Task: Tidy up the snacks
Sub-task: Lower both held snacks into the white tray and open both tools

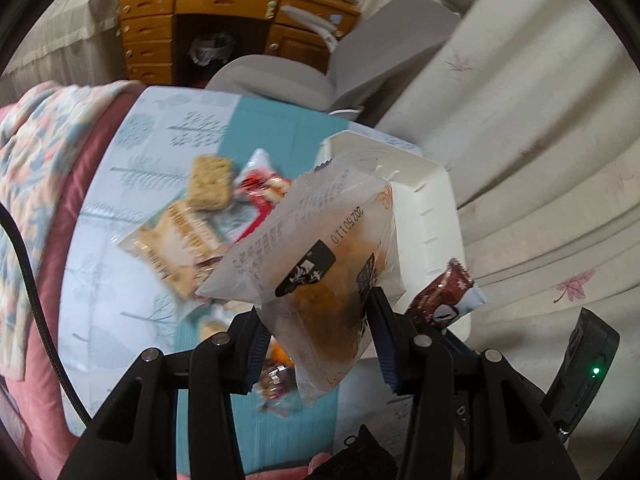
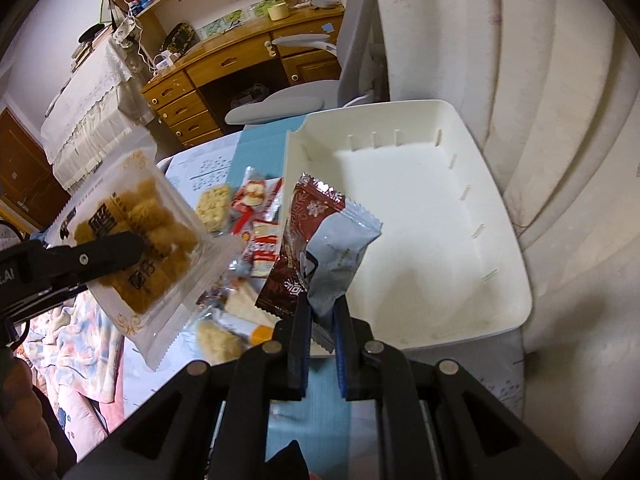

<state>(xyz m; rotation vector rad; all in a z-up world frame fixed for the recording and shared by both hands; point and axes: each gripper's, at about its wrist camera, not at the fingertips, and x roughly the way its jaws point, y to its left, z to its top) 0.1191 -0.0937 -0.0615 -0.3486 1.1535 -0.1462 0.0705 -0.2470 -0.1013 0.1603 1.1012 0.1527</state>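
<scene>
A: Holding a clear-wrapped pastry pack [image 1: 320, 264], the left tongs [image 1: 316, 320] pinch its lower part between blue-padded fingers [image 1: 386, 344]; the pack hangs in the air over the bed, just left of the white plastic bin [image 1: 436, 216].

B: And the right tongs [image 2: 322, 320]?

A: They are pressed onto the bottom edge of a dark red and silver snack packet [image 2: 320, 240], which stands upright above the near-left rim of the bin [image 2: 516, 264]. The same packet [image 1: 444, 296] shows in the left wrist view at the bin's near corner.

B: Where do the remaining snacks lie?

A: In a loose pile on the blue and white patterned sheet [image 1: 132, 168] of the bed, left of the bin: a pale rice-crisp bar [image 1: 210, 182], a red and white packet [image 1: 260, 184], and a tan cracker pack [image 1: 180, 240] in clear wrap. In the right wrist view the pile [image 2: 248, 216] sits between the two held items, and the left tongs' pastry pack [image 2: 148, 248] appears at left, gripped by a black finger [image 2: 100, 256].

B: What does the bin's interior look like?

A: Only its bare white floor and slotted walls show.

B: Surroundings?

A: A wooden desk [image 2: 224, 68] and a grey office chair [image 2: 352, 56] stand beyond the bed; cream curtains [image 2: 560, 80] hang right of the bin; a floral quilt [image 1: 36, 160] lies at the bed's left edge.
</scene>
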